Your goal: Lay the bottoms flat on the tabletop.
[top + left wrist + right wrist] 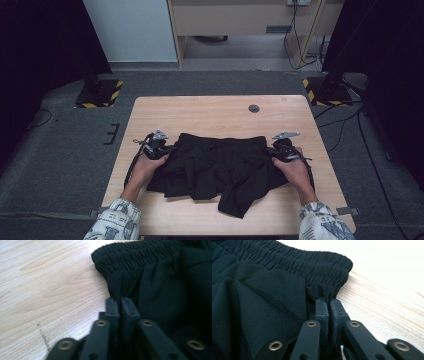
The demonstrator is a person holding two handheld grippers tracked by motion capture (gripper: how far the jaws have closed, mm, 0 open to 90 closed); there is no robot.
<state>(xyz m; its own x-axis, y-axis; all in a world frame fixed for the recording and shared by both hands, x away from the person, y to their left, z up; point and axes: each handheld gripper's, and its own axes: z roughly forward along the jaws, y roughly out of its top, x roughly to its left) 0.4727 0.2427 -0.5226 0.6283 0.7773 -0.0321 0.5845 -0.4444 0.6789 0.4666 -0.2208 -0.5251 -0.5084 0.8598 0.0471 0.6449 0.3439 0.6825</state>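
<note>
Black shorts lying mid-table, nearer the front edge. Both grippers, L & R, are pinching fabric just under the waistband corners. Best lifting both together, evenly, w/ cloth taut.

From above we cannot make out the jaw tips of the left hand-held gripper or the right hand-held gripper; black on black, they merge with the black garment. In the left gripper view the garment runs off the top and right edges; in the right gripper view it is cut by the top and left edges. Close up, the lower jaw arms blur. We lose both sleeves at the bottom edge
</note>
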